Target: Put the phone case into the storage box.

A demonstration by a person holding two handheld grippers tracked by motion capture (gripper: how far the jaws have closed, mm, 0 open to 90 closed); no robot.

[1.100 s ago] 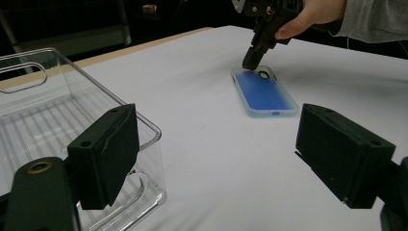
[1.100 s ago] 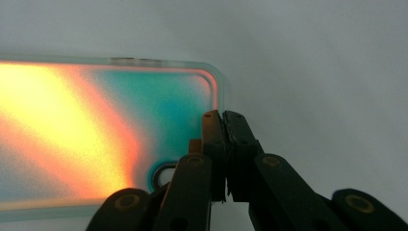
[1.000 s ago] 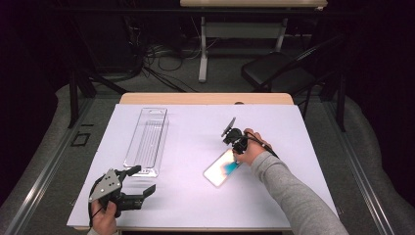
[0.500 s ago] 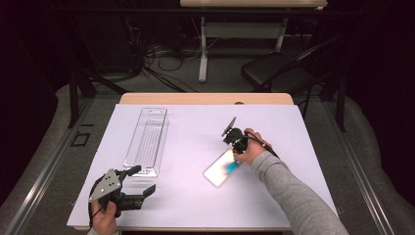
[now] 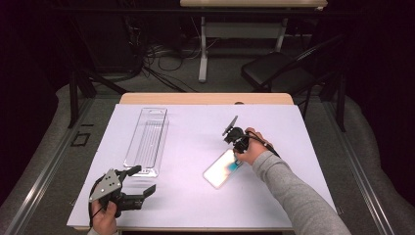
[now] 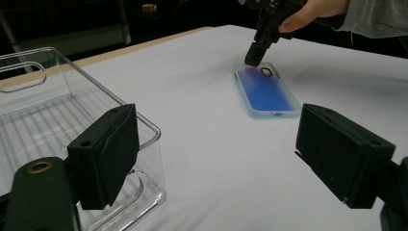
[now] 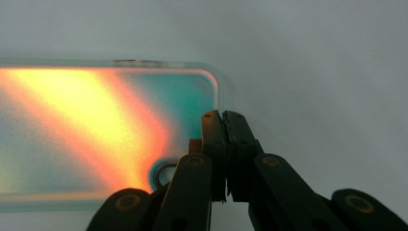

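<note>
A phone case (image 5: 221, 170) with a blue-tinted back lies flat on the white sheet (image 5: 195, 127), right of the middle. In the right gripper view the phone case (image 7: 96, 130) glows orange and teal. My right gripper (image 5: 235, 156) points down at its far end, jaws shut, tips (image 7: 223, 118) at the end rim by the camera cutout. Whether the rim is pinched I cannot tell. The left gripper view has the right gripper (image 6: 252, 60) touching the phone case (image 6: 264, 89). My left gripper (image 5: 142, 180) rests near the front left, open (image 6: 221, 154) with nothing between its jaws.
A clear plastic tray (image 5: 147, 139) lies lengthwise on the left half of the sheet, its near corner (image 6: 144, 144) just beside my left jaw. Beyond the table's wooden far edge (image 5: 205, 98) stand a dark chair (image 5: 274, 73) and a table leg with cables.
</note>
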